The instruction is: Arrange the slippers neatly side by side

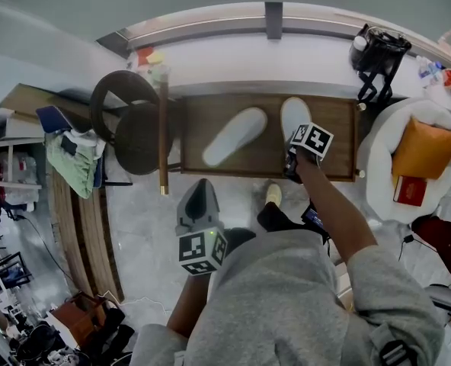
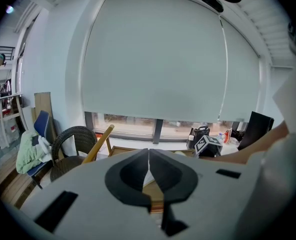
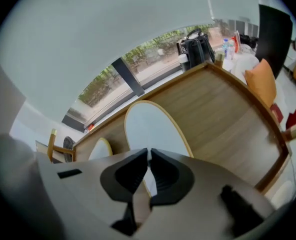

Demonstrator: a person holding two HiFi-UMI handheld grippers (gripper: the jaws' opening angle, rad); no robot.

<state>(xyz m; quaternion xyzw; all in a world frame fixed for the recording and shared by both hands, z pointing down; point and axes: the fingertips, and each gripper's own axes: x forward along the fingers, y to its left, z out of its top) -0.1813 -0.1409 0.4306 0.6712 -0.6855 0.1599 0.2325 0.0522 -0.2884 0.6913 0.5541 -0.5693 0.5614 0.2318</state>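
Two white slippers lie on a low wooden table (image 1: 340, 132). The left slipper (image 1: 235, 136) rests at a slant, toe towards the right. My right gripper (image 1: 294, 152) is at the near end of the right slipper (image 1: 294, 117) and is shut on its rim. In the right gripper view that slipper (image 3: 150, 126) runs into the pinched jaws of the gripper (image 3: 148, 156), with the other slipper (image 3: 100, 151) further left. My left gripper (image 1: 200, 185) hangs near my body, short of the table, shut with nothing in it; the left gripper view shows its jaws meeting (image 2: 148, 156).
A dark wicker chair (image 1: 126, 120) and a wooden pole (image 1: 164, 136) stand at the table's left end. At its right stands a white seat with an orange cushion (image 1: 422, 149), with a black bag (image 1: 378, 52) behind. My foot (image 1: 273, 195) is by the front edge.
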